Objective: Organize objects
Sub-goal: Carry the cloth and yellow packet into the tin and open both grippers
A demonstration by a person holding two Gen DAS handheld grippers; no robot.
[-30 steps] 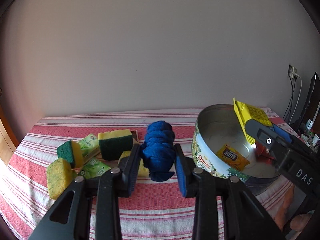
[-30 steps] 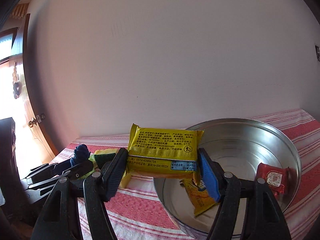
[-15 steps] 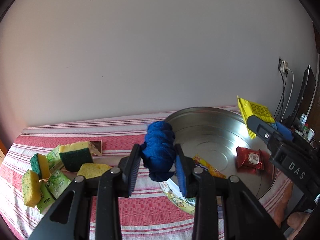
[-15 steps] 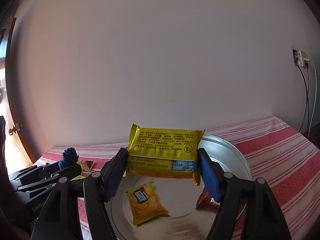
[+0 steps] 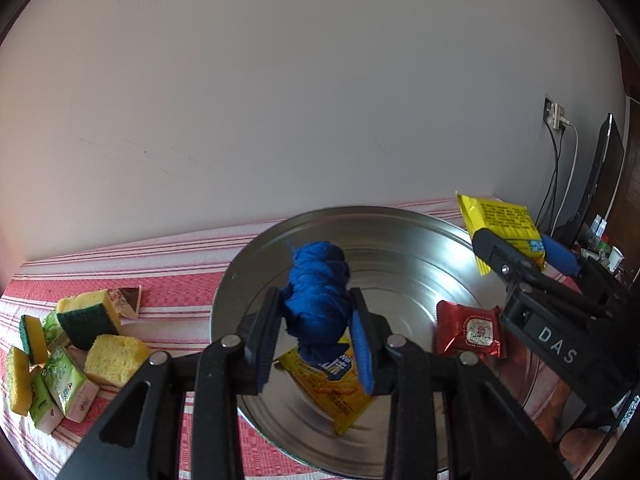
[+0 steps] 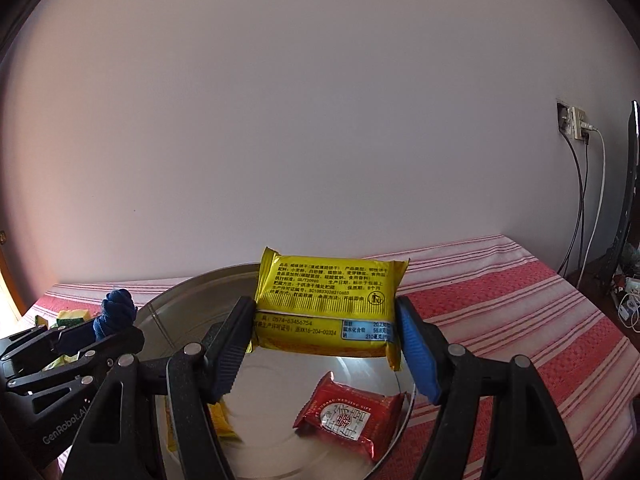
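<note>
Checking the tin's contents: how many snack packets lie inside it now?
2: an orange-yellow packet on the tin's floor under the left gripper, and a red packet further right. Others may be hidden.

A rolled blue cloth (image 5: 318,296) hangs upright over the round metal tin (image 5: 400,240); a yellow snack packet (image 6: 328,308) is held level above it; an orange packet (image 5: 332,384) and a red packet (image 6: 352,414) lie flat inside; sponges (image 5: 90,314) and green packets (image 5: 68,388) lie clustered on the striped cloth.

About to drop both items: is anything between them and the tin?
Nothing visible. The blue sock and yellow packet hang over the open tin; two packets lie on its floor.
</note>
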